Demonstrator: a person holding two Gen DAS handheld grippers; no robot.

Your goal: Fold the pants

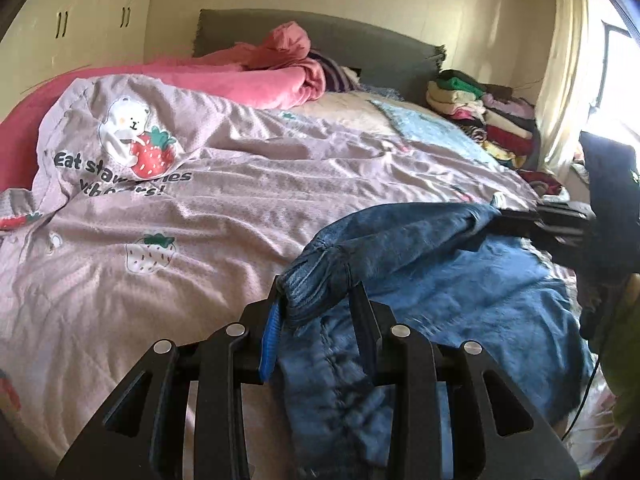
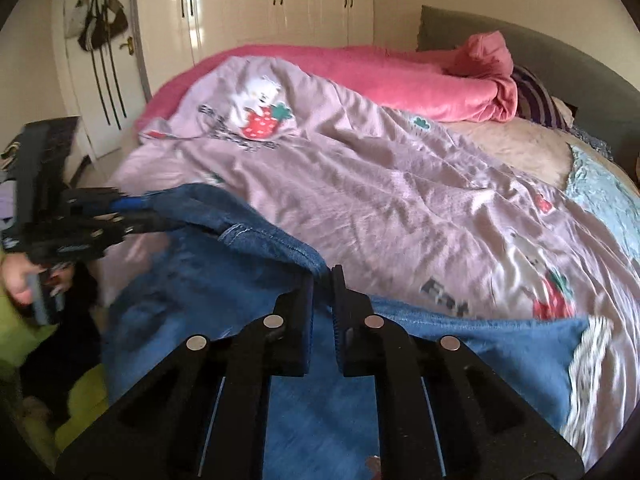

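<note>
Left wrist view shows my left gripper (image 1: 318, 300) with its jaws clamped on a thick bunched edge of the blue denim pants (image 1: 440, 280), the seamed hem wedged between the blue-padded finger and the black one. Right wrist view shows my right gripper (image 2: 322, 284) with its jaws closed to a narrow slit, pinching another hemmed edge of the same denim right at the tips. Each camera catches the other tool off to the side, also at the cloth: the right one at the far right of the left view, the left one at the far left of the right view.

From both jaws the pants hang down and spread toward me over the near part of the bed, on the crumpled lilac duvet with the strawberry and bear print (image 1: 240, 184). The edge between my two grips is raised off the duvet; the rest lies beneath it in a loose blue sheet.

I judge the fold has only begun. Two points of one edge are gripped and lifted, but no layer lies neatly over another. The raised edge has yet to be carried across and laid down, the cloth smoothed, and probably a second fold made. Blur hides the finer creases.
</note>
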